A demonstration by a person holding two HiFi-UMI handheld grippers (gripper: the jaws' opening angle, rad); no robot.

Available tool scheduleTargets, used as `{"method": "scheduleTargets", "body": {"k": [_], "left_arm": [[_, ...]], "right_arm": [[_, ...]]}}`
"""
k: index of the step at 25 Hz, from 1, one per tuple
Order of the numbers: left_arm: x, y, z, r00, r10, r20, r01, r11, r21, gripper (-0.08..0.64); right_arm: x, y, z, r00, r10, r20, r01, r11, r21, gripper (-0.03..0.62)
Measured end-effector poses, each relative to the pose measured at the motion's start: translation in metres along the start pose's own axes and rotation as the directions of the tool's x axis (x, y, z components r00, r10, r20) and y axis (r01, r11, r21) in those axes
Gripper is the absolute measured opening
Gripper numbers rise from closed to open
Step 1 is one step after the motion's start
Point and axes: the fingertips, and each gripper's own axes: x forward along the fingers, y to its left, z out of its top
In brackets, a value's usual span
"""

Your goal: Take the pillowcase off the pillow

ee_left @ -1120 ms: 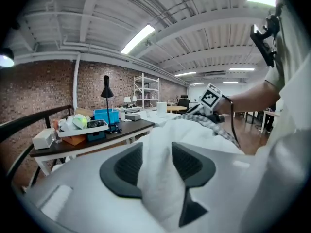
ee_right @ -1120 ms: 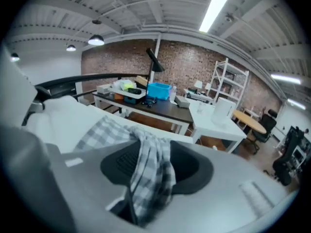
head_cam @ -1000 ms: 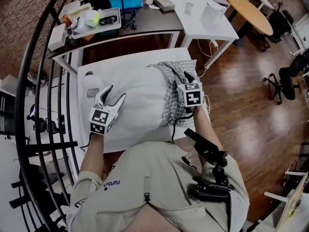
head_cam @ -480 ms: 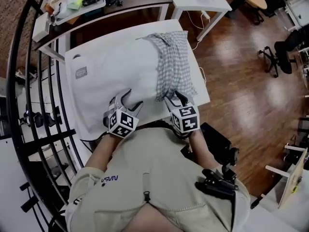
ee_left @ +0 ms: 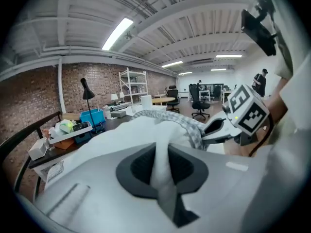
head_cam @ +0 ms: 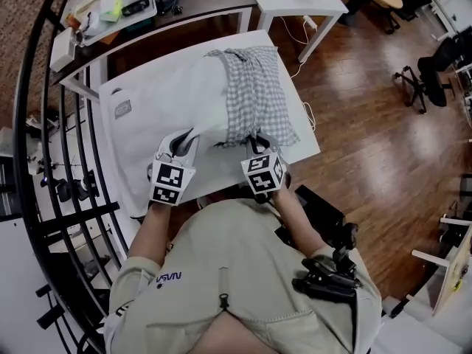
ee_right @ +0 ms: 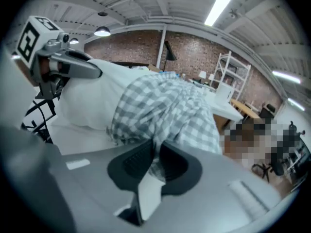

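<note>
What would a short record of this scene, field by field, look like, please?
pillow: white, on the table, mostly bare.
pillowcase: checked, bunched over the pillow's right end.
left gripper: jaws have just closed, pinching the pillow's white fabric.
right gripper: jaws have just closed, pinching the pillowcase's near edge.

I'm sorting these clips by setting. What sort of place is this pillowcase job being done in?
Probably an open-plan office or lab workspace in a loft-style building, not a bedroom. A bare brick wall runs behind the desks, an office chair and a shelving rack stand further back, and strip lights hang overhead.
</note>
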Motion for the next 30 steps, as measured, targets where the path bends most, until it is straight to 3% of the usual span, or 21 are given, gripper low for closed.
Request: {"method": "scheduleTargets", "body": {"k": [5, 10, 12, 16, 20, 23, 26, 28, 30], "left_arm": [[-0.018, 0.044, 0.026, 0.994, 0.046, 0.096, -0.036, 0.994, -0.103, 0.034], [-0.032, 0.047, 0.007, 0.994, 0.05, 0.093, -0.03, 0.977, -0.212, 0.028], [-0.038, 0.043, -0.005, 0.996, 0.036, 0.078, -0.017, 0.971, -0.239, 0.028], [-0.027, 0.004, -0.034, 0.995, -0.097, -0.013, 0.093, 0.978, -0.185, 0.038], [-0.023, -0.023, -0.054, 0.985, -0.163, -0.062, 0.149, 0.971, -0.186, 0.125], [-0.036, -0.037, -0.033, 0.975, -0.213, -0.063, 0.203, 0.969, -0.141, 0.202], [-0.05, -0.048, 0.011, 0.962, -0.273, 0.017, 0.274, 0.958, -0.09, 0.206], [-0.049, -0.041, 0.042, 0.96, -0.265, 0.095, 0.272, 0.96, -0.066, 0.206], [-0.033, -0.022, 0.06, 0.968, -0.218, 0.121, 0.223, 0.974, -0.028, 0.206]], "right_arm": [[-0.03, -0.062, 0.016, 0.981, -0.181, 0.07, 0.184, 0.982, -0.044, 0.025], [-0.026, -0.137, -0.045, 0.942, -0.328, -0.072, 0.329, 0.944, -0.005, 0.02], [-0.016, -0.151, -0.076, 0.939, -0.313, -0.142, 0.319, 0.948, 0.017, 0.018], [0.008, -0.131, -0.111, 0.961, -0.177, -0.212, 0.188, 0.982, 0.03, 0.018], [0.014, -0.119, -0.128, 0.966, -0.116, -0.231, 0.144, 0.984, 0.11, 0.034], [-0.002, -0.131, -0.121, 0.977, -0.122, -0.174, 0.157, 0.967, 0.201, 0.083], [-0.027, -0.156, -0.102, 0.982, -0.171, -0.077, 0.186, 0.948, 0.26, 0.083], [-0.04, -0.167, -0.077, 0.982, -0.19, 0.004, 0.18, 0.94, 0.291, 0.083], [-0.045, -0.17, -0.048, 0.98, -0.178, 0.085, 0.143, 0.939, 0.313, 0.083]]}}
